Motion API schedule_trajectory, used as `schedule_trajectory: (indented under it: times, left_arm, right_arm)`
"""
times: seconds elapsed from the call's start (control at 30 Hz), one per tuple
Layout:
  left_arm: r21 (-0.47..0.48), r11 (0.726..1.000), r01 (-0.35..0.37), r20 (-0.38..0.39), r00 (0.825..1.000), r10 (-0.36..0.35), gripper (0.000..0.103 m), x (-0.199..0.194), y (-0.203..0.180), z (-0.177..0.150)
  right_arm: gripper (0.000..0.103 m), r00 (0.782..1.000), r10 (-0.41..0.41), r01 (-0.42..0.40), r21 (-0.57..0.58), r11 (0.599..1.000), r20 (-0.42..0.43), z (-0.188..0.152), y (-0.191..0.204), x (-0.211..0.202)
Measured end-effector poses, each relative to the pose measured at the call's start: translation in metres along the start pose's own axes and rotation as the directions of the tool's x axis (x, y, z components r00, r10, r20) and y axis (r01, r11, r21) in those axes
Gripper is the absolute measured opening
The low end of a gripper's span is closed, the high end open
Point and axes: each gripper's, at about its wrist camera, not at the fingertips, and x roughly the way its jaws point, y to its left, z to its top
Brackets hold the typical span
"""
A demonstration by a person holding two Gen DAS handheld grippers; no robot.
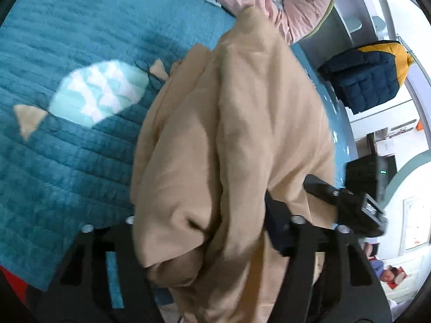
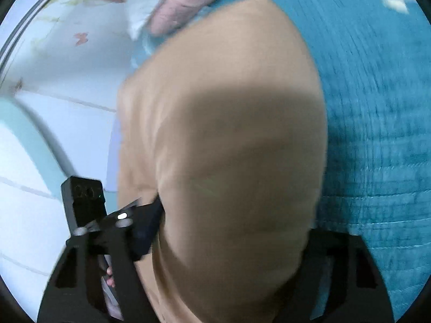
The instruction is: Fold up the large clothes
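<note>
Above the teal quilted bedspread (image 1: 80,161), I am lifting the beige garment (image 1: 229,134) off the bed so it hangs and straightens for folding. My left gripper (image 1: 212,242) is clenching a bunched edge. My right gripper (image 2: 215,255) is buried in cloth, apparently pinching it, though I cannot tell.

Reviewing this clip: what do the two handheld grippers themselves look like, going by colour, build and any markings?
Both are matte black. The left gripper has flat, angular finger arms with slot cut-outs and silver pivot bolts. The right gripper has the same black arms and bolts, though blurred. In each view the other gripper shows as a boxy black unit; a small green light glows on it in the left wrist view. No cables or sleeves are visible.
</note>
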Motion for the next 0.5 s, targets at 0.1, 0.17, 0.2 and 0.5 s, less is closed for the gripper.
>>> schedule_trajectory:
  times: [0.1, 0.17, 0.2, 0.5]
  left_arm:
    - [-0.012, 0.999, 0.051, 0.037, 0.998, -0.05, 0.044, -0.016, -0.002, -0.003]
    - [0.003, 0.999, 0.05, 0.061, 0.997, -0.05, 0.04, -0.027, -0.007, -0.004]
    - [0.008, 0.999, 0.047, 0.069, 0.997, -0.048, 0.039, -0.032, -0.009, -0.005]
    - [-0.009, 0.996, 0.091, 0.191, 0.978, -0.087, 0.038, -0.096, -0.02, 0.002]
  right_arm:
    - [0.051, 0.999, 0.032, -0.03, -0.074, 0.997, 0.029, -0.002, 0.031, -0.012]
    - [0.05, 0.998, 0.048, -0.044, -0.107, 0.993, 0.039, -0.002, 0.046, -0.016]
    - [0.049, 0.998, 0.051, -0.045, -0.127, 0.991, 0.044, -0.001, 0.054, -0.018]
    - [0.049, 0.989, 0.136, -0.12, -0.231, 0.965, 0.052, 0.021, 0.125, -0.032]
